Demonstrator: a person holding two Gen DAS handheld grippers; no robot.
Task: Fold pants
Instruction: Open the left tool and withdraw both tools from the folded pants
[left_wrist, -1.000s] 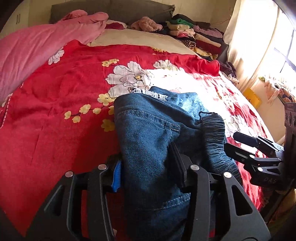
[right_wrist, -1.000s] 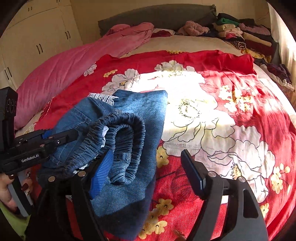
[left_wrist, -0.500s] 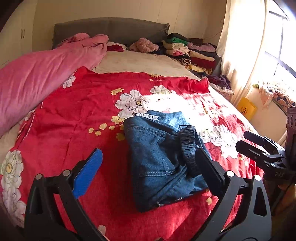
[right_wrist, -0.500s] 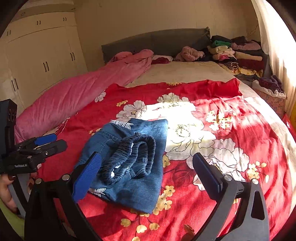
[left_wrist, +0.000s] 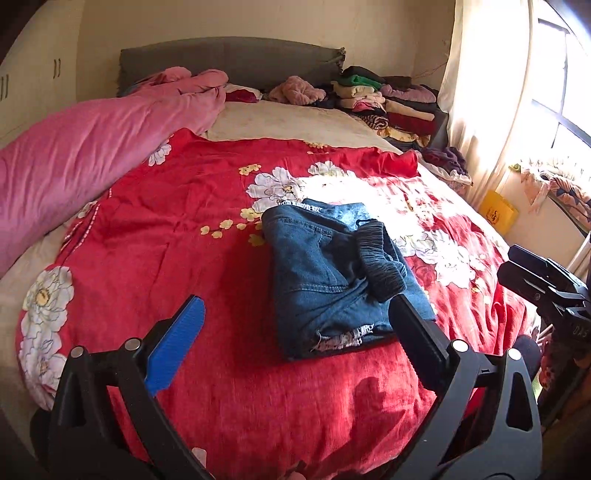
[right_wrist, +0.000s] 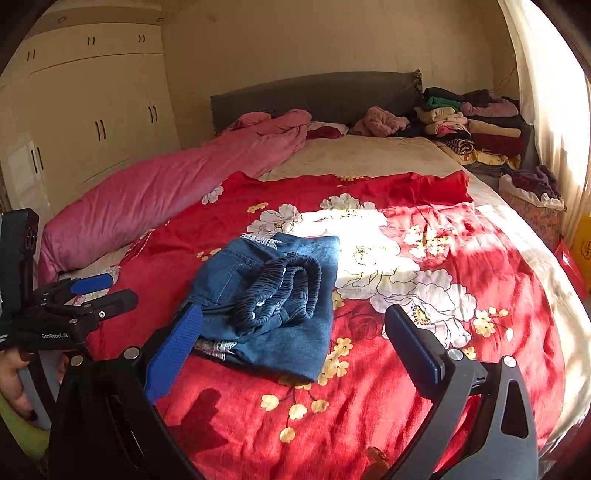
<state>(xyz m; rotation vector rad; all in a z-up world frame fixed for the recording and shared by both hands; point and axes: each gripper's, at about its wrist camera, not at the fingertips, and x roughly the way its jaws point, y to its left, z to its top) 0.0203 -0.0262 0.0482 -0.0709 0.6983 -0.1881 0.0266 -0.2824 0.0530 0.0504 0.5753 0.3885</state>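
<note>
Lying folded on the red flowered blanket (left_wrist: 229, 387), the jeans (left_wrist: 328, 280) sit in a compact bundle, elastic waistband (right_wrist: 280, 295) heaped on top. Your left gripper (left_wrist: 295, 332) and right gripper (right_wrist: 291, 343) both stand spread wide, nothing between the jaws (neither touches denim). Risk, as I judge it: that loose waistband could slump sideways and undo the fold if you brush the bundle.
</note>
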